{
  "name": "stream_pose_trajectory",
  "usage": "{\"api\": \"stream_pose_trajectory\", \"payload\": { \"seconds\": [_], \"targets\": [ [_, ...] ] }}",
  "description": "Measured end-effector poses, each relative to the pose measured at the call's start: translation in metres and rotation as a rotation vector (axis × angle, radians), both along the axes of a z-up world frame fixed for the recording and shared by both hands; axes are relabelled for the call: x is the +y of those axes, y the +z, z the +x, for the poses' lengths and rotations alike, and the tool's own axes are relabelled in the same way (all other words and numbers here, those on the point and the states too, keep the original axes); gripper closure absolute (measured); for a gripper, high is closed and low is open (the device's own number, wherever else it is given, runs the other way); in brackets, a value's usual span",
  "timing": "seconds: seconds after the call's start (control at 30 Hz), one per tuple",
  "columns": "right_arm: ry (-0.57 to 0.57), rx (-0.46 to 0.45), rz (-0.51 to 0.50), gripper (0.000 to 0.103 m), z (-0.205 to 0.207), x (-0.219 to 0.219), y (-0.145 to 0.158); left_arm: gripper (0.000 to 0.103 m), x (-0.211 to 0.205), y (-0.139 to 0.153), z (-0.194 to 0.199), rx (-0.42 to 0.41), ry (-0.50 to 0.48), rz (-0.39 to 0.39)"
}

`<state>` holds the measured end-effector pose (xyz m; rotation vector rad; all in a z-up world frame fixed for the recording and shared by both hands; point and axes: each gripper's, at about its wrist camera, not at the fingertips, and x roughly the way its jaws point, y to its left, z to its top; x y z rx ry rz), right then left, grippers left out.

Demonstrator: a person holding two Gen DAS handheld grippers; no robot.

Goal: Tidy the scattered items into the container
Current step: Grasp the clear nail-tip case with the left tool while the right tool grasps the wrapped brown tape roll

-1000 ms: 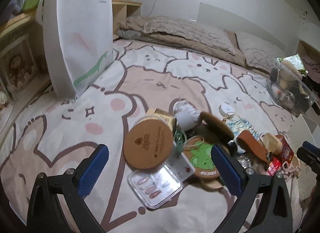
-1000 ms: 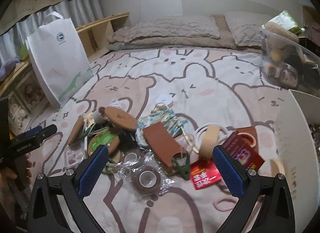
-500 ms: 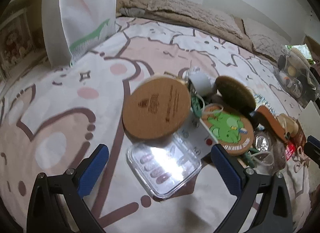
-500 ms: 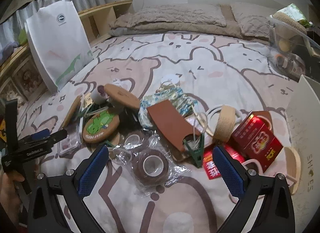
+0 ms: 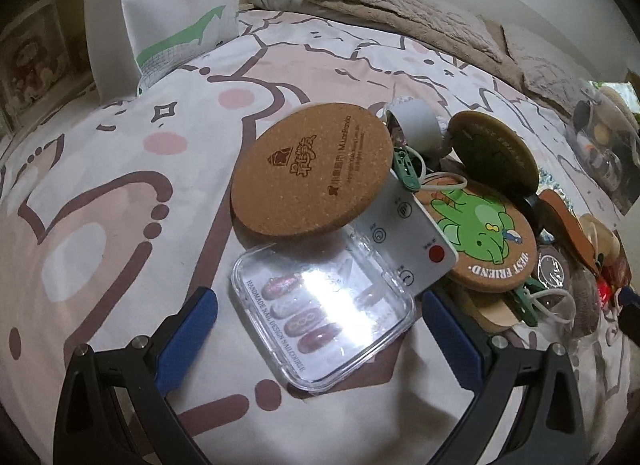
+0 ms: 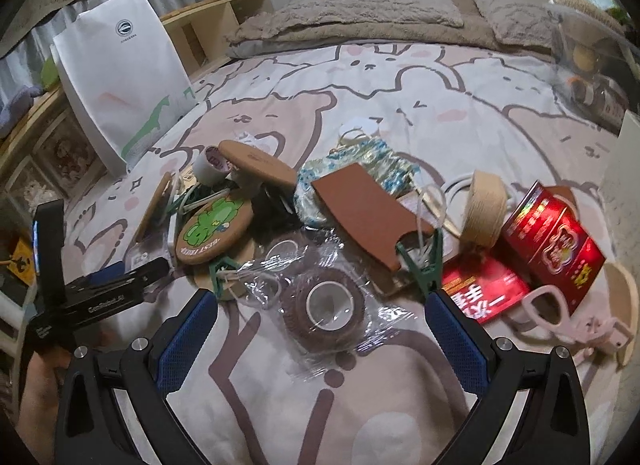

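A cartoon-print bed [image 6: 400, 77] carried the clutter. The clear nail case [image 5: 320, 313] lay between the left gripper's [image 5: 316, 317] wide-open, empty fingers; the right gripper [image 6: 320, 319], equally spread and empty, framed a wrapped tape roll [image 6: 324, 305]. A white bag [image 6: 120, 77] stood behind.

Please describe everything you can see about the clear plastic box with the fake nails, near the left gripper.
The clear nail box is a flat, rounded-corner square of transparent plastic, closed, lying flat on the bedsheet. Inside, several painted press-on nails sit on a card printed "HANDMADE NAIL DESIGN". Light glares off its lid. Its far edge lies against the cork coaster and the white remote. It lies between the open fingers of the left gripper, which do not touch it.
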<state>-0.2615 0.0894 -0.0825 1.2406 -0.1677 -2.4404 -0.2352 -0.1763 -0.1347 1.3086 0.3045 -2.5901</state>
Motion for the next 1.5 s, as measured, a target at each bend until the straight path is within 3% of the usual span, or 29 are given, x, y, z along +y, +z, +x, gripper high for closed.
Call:
{"api": "stream_pose_trajectory", "payload": {
  "seconds": [0.17,0.33,0.5,0.53,0.67,0.87,1.5],
  "targets": [
    [0.025,-0.007,-0.041,0.000,0.000,-0.003,-0.008,0.000,0.003,-0.004,-0.003,-0.009,0.017,-0.025],
    [0.032,-0.008,0.047,0.000,-0.001,-0.012,-0.019,0.002,0.006,-0.007,-0.001,-0.002,-0.010,-0.028],
    [0.022,0.025,0.105,0.000,0.001,-0.012,-0.023,0.012,0.003,-0.004,0.006,0.030,-0.021,-0.011],
    [0.028,0.049,0.127,0.003,0.003,-0.013,-0.023,0.012,0.004,-0.004,0.007,0.034,-0.025,-0.011],
    [0.062,0.100,0.187,0.033,0.008,-0.019,-0.023,0.014,0.008,-0.003,0.012,0.057,-0.048,-0.009],
    [0.096,0.088,0.179,0.046,0.007,-0.019,-0.028,0.017,0.017,-0.003,0.020,0.081,-0.089,0.000],
    [0.097,0.074,0.071,0.049,0.042,0.001,-0.026,0.018,0.050,-0.008,0.067,0.172,-0.198,0.026]
  ]
}}
